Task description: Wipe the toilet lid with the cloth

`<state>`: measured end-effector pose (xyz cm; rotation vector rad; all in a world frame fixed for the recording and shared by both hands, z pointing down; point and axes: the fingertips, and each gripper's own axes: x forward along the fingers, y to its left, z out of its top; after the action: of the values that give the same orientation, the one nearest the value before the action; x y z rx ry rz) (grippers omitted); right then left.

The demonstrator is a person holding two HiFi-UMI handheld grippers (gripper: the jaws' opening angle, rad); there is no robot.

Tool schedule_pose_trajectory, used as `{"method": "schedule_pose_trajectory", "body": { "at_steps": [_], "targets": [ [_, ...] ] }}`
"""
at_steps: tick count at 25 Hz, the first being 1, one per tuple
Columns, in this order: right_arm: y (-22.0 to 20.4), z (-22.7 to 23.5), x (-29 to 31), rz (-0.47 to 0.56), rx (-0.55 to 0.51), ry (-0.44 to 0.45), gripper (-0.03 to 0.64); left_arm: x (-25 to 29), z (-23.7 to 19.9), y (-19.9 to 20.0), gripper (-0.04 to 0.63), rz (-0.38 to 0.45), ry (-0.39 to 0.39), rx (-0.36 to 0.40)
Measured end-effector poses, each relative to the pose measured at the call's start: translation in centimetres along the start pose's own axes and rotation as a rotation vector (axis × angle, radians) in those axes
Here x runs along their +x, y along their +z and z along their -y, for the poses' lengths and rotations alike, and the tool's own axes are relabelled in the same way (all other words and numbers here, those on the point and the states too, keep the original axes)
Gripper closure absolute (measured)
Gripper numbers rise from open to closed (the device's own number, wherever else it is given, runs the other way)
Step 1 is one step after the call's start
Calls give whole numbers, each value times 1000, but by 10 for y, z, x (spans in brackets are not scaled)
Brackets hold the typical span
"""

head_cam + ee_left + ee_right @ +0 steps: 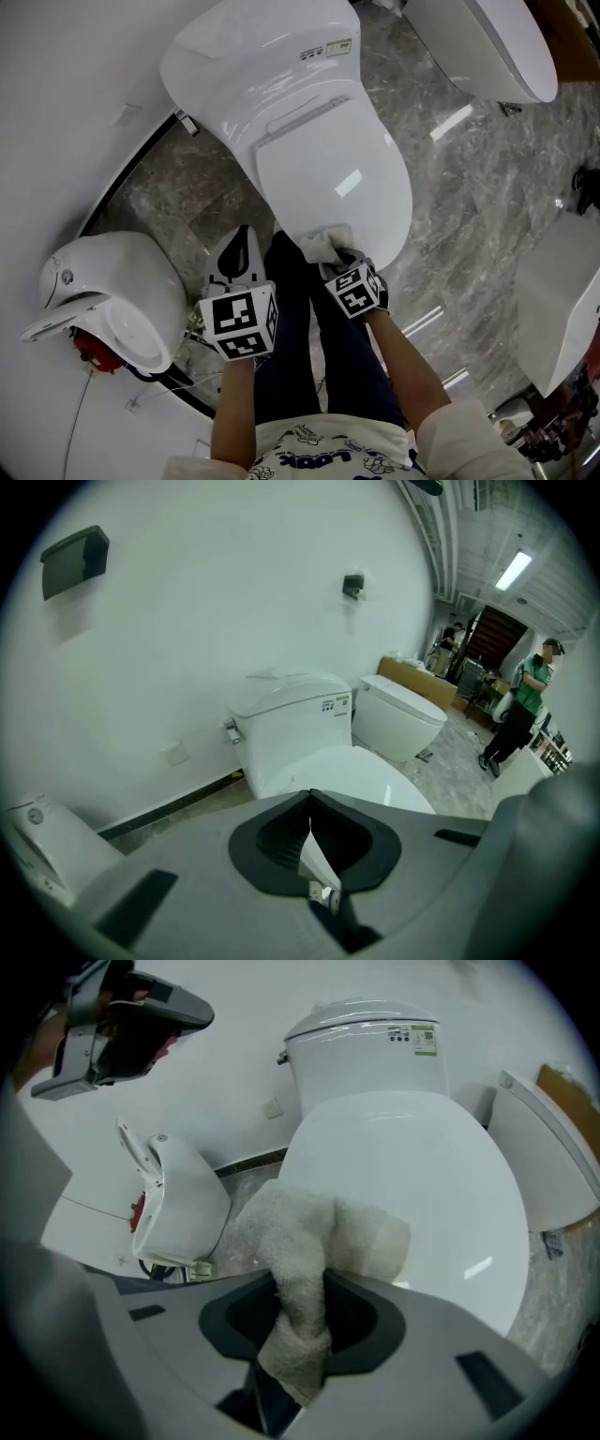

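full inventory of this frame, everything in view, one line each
toilet lid: 1, white, closed, centre of head view
tank: 1, white, behind the lid, against the wall
cloth: 1, off-white, on the lid's near edge
second toilet: 1, white, upper right
small fixture: 1, white with a red part, lower left; type unclear
floor: grey marble
wall boxes: 2, dark, on the white wall, left gripper view
bystanders: at least 2, far right background, left gripper view
left claw: 1, grey, shut, nothing seen in it, off the lid
right claw: 1, grey, shut on the cloth
forearms: 2, bottom of head view
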<state>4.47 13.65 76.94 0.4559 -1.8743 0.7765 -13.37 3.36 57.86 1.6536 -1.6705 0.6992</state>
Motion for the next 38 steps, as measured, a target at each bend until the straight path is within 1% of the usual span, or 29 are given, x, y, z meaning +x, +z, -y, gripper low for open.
{"method": "schedule_pose_trajectory", "body": {
  "at_steps": [3,6,10,15,18,22,27,33,38],
  "targets": [
    [-12,-4,-1,-25,-44,38,500,1,4,0,586,-2,-6,8],
    [-25,0,-4,-42,-81,61,500,4,7,2,586,-3,-9,18],
    [-39,21,-15,-41,-75,57,502,6,14,3,586,-5,-15,29],
    [-52,52,-28,-39,-72,31,503,9,25,7,586,-5,-25,45],
    [-58,76,-34,-16,-21,7,503,11,32,9,586,-6,-31,54],
    [-64,107,-46,17,112,-31,503,14,41,11,586,-11,-38,70],
    [-77,144,-57,57,238,-98,505,16,51,12,586,-17,-47,90],
    [-91,167,-63,67,312,-159,505,21,66,15,587,-20,-67,113],
    [-93,169,-64,55,328,-199,503,22,72,20,587,-19,-79,122]
  ]
}}
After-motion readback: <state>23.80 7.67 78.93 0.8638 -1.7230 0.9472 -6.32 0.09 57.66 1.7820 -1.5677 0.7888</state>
